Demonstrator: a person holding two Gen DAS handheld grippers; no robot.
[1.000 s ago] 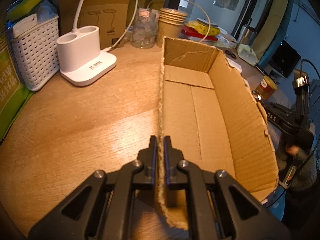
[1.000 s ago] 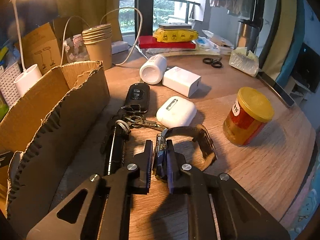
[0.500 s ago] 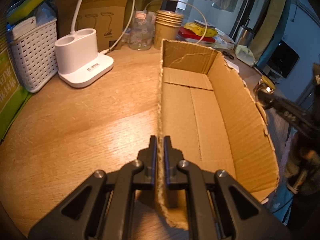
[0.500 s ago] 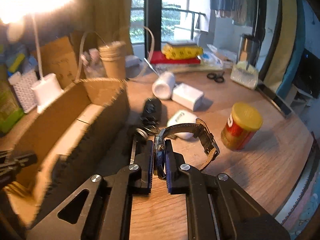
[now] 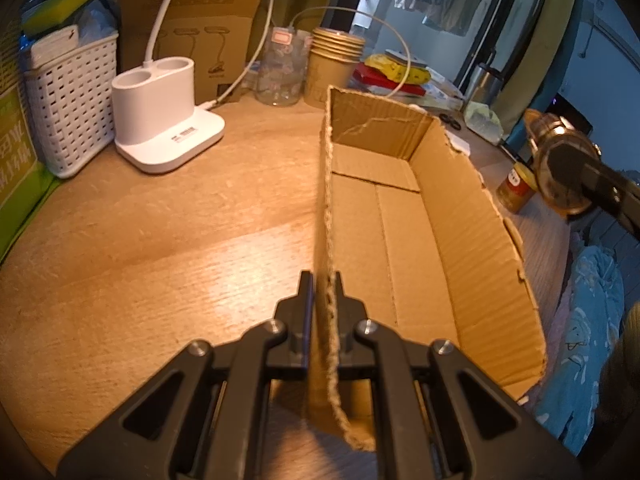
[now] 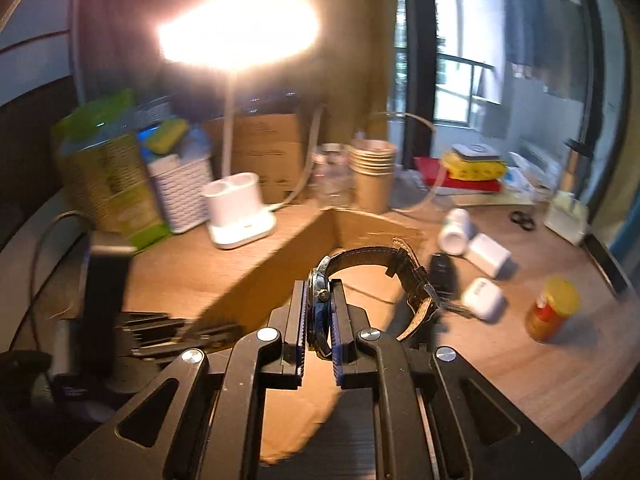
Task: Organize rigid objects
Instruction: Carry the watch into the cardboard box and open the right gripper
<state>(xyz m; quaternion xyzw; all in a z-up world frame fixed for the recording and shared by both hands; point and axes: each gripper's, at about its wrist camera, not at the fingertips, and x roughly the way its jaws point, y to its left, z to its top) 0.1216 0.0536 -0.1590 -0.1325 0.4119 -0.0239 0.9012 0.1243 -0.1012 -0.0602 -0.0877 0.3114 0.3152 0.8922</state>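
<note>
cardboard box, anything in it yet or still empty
Empty as far as shown: the cardboard box floor is bare in the left wrist view, and the wristwatch is outside, in the right gripper.

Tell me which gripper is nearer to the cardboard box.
Left. The left gripper is clamped on the cardboard box wall; the right gripper, shut on the watch, hangs above it without touching.

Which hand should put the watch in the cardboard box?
Probably the right. The right gripper is already shut on the watch, raised beside the cardboard box. The left gripper is busy pinching the box's wall, likely steadying it.
</note>
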